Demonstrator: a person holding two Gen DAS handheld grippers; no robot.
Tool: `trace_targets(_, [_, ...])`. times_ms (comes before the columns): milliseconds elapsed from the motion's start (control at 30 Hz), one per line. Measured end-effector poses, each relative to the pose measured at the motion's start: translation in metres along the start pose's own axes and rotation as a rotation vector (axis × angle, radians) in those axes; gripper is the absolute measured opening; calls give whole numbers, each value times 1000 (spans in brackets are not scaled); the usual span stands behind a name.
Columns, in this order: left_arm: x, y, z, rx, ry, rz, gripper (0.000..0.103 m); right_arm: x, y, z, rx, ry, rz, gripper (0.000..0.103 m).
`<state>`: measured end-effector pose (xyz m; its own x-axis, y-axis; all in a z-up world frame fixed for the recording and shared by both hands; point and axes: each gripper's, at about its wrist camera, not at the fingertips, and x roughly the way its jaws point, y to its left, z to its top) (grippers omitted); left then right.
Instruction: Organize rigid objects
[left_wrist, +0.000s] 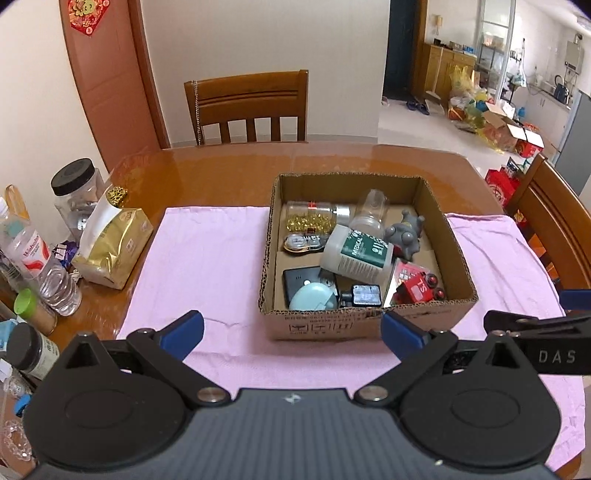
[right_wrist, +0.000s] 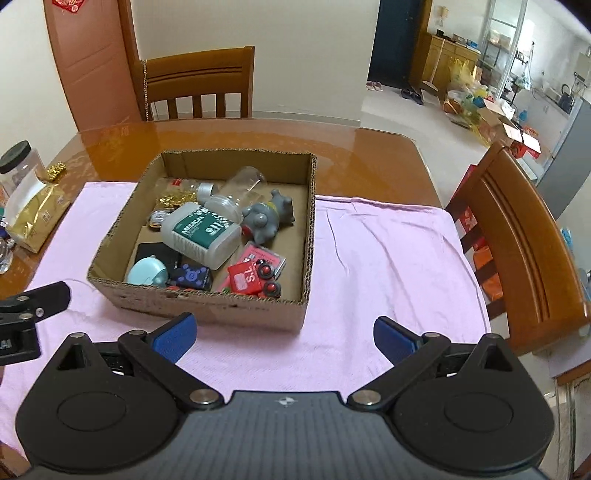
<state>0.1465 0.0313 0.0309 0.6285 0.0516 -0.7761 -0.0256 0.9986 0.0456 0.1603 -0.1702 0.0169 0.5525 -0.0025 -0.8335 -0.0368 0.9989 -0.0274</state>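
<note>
Right tool (right_wrist: 284, 338) jaws spread wide, nothing between, above pink cloth (right_wrist: 369, 258) on worktop (right_wrist: 369, 162). Left tool (left_wrist: 291, 332) equally wide, empty. Cardboard box (left_wrist: 332, 325) on cloth just ahead, holding medical bottle (left_wrist: 356, 254), grey figurine (left_wrist: 404, 236), red toy car (left_wrist: 419, 288), teal case (left_wrist: 314, 297).

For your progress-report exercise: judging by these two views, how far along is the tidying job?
Done: the box already holds the bottles, the grey toy, the red truck and other small items. In hand: nothing; the left tool and the right tool are open and empty. Left: the pink cloth carries only the box, so little or nothing remains.
</note>
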Motion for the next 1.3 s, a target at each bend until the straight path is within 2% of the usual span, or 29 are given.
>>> trace_targets(400, [-14, -3, -1, 26, 11, 46, 101, -21, 11, 0, 5, -29, 10, 103])
trace_targets(1300, [-15, 1, 1, 5, 17, 48, 101, -23, 16, 2, -16, -39, 5, 103])
